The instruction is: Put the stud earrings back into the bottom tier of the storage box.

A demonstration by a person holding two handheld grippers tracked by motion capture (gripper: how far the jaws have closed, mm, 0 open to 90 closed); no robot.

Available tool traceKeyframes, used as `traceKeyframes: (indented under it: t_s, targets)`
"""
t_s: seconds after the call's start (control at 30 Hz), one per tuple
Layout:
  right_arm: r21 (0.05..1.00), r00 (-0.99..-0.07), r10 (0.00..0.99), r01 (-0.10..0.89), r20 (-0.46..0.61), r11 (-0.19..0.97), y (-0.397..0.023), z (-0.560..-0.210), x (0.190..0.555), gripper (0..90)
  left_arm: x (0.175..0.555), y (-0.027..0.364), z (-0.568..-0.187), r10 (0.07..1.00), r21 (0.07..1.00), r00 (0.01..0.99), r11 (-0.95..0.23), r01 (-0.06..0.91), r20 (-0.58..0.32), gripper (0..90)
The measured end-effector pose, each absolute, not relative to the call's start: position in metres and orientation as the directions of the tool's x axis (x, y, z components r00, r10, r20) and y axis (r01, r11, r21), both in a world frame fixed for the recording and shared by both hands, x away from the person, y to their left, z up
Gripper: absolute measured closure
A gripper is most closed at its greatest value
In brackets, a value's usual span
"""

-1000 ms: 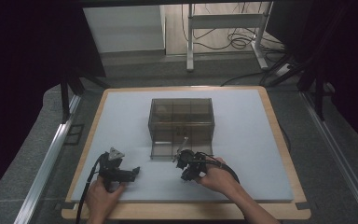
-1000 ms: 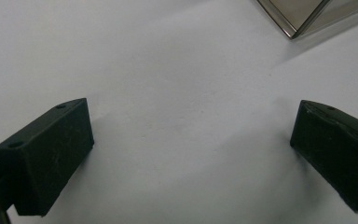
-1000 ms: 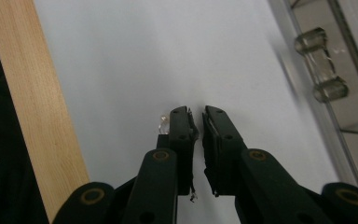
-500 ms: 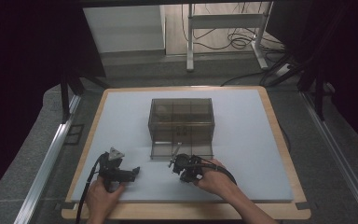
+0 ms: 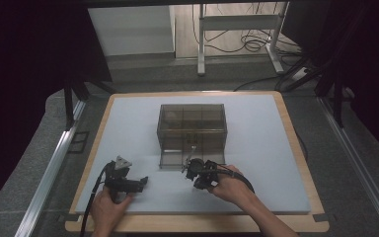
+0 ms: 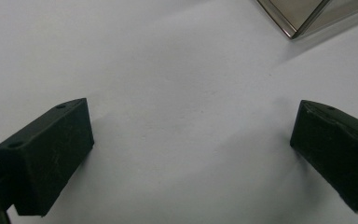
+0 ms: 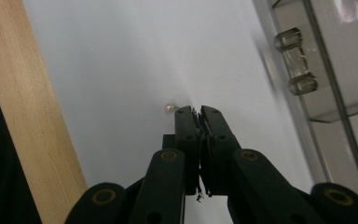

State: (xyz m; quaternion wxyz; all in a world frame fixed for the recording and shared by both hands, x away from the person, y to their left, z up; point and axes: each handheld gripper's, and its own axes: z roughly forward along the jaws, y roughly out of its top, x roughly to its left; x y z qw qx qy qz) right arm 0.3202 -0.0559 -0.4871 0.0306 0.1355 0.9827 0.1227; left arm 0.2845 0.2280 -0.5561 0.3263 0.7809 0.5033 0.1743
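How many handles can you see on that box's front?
1: a clear handle on the smoked box, upper right in the right gripper view, near the shut right gripper. Others may be hidden.

I am seeing the bench [image 5: 276, 148], white-topped with a wooden rim, carrying a smoky clear compartment box [image 5: 192, 131] standing near its middle, and a tiny bead [image 7: 169, 108] lying in front.

The box [image 5: 192, 131] in the middle of the frame looks like clear, smoky plastic, shiny and smooth, with a see-through knob [image 7: 295, 60] at the upper right of the right gripper view. The mat [image 5: 256, 163] under it is pale, matt and smooth. The board [image 5: 296, 143] around the mat is light wood. The right gripper [image 7: 198, 112] and left gripper [image 6: 186, 154] look like dull black plastic.
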Motion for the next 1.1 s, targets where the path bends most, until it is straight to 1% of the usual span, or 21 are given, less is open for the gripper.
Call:
traceKeyframes:
  t_s: [0.07, 0.4, 0.67, 1.1]
  targets:
    - [0.253, -0.963, 0.270, 0.254, -0.028, 0.933, -0.057, -0.486, 0.321, 84.7, 0.285, 0.228, -0.556, 0.900, 0.685, 0.432, -0.280, 0.672, -0.056, 0.0]
    - [0.291, -0.953, 0.301, 0.292, 0.013, 0.911, -0.063, -0.477, 0.330, 84.5, 0.285, 0.228, -0.556, 0.900, 0.683, 0.433, -0.281, 0.674, -0.056, 0.0]
    - [0.365, -0.939, 0.341, 0.336, 0.054, 0.868, -0.070, -0.466, 0.342, 84.3, 0.285, 0.228, -0.556, 0.899, 0.684, 0.434, -0.284, 0.672, -0.053, 0.0]
    - [0.459, -0.912, 0.405, 0.384, 0.057, 0.801, -0.078, -0.458, 0.360, 84.1, 0.285, 0.228, -0.556, 0.899, 0.684, 0.434, -0.284, 0.672, -0.053, 0.0]
